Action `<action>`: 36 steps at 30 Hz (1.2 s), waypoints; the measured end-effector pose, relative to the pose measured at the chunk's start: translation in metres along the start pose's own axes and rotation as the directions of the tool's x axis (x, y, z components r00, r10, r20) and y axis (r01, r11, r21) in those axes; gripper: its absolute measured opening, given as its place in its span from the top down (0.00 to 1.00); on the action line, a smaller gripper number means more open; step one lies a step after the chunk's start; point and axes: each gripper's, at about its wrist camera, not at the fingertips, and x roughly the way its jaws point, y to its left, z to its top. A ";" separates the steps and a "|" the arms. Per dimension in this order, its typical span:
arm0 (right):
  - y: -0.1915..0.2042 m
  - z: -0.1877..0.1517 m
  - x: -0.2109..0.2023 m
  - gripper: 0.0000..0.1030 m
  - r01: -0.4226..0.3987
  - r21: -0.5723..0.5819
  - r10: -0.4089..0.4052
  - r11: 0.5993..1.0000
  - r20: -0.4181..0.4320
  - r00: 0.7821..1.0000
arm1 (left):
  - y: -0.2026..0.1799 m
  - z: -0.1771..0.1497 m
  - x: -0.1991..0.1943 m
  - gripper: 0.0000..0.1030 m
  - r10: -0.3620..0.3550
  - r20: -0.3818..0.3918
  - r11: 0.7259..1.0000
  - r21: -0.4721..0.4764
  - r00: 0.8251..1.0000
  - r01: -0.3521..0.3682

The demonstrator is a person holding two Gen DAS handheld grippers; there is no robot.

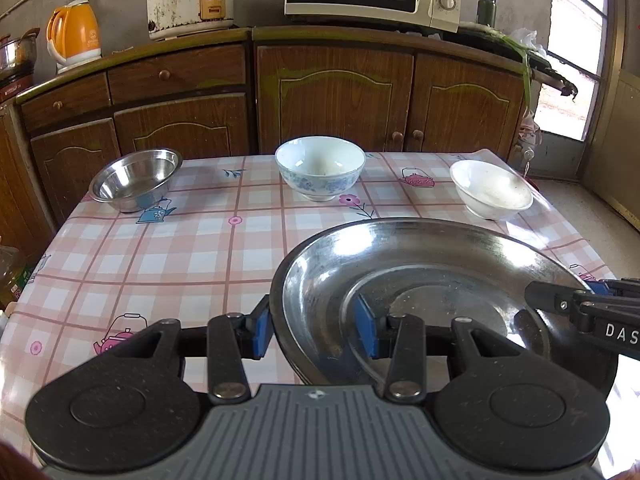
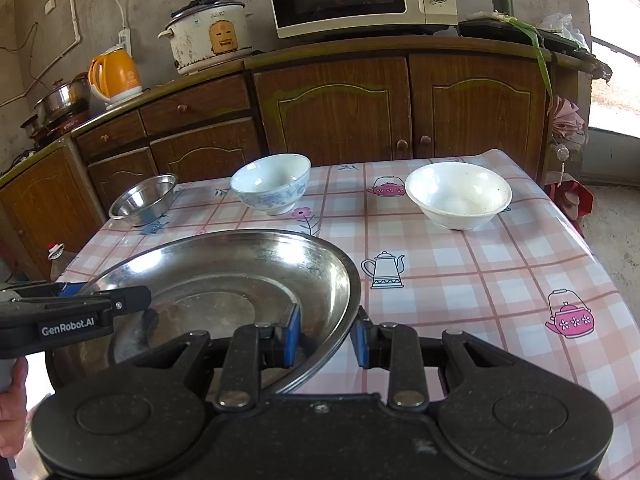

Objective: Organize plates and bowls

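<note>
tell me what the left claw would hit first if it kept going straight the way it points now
Probably the blue-patterned bowl: it sits dead ahead of the left claw, which already grips the rim of the big steel plate. Depth is unclear, so the claw might meet the tablecloth first.

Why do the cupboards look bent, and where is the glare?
Left wrist view: the fisheye lens bows the cupboards; the window is washed out white, and glare streaks the steel plate. Right wrist view: same bending, with sheen on the tablecloth.
</note>
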 end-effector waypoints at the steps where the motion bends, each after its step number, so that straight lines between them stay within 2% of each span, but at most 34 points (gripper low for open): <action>1: -0.001 0.001 0.003 0.66 0.001 -0.003 -0.001 1.000 -0.001 1.000 | 0.000 0.001 0.003 0.59 0.001 -0.002 1.000 0.000 1.000 -0.001; 25: -0.031 0.017 0.083 0.66 0.015 0.023 -0.014 1.000 -0.035 0.999 | -0.008 0.016 0.074 0.59 0.012 -0.054 1.000 0.020 0.998 -0.011; 36: -0.039 0.020 0.104 0.66 0.027 0.036 -0.025 0.999 -0.052 0.998 | -0.012 0.018 0.091 0.59 0.019 -0.060 0.999 0.027 0.998 -0.017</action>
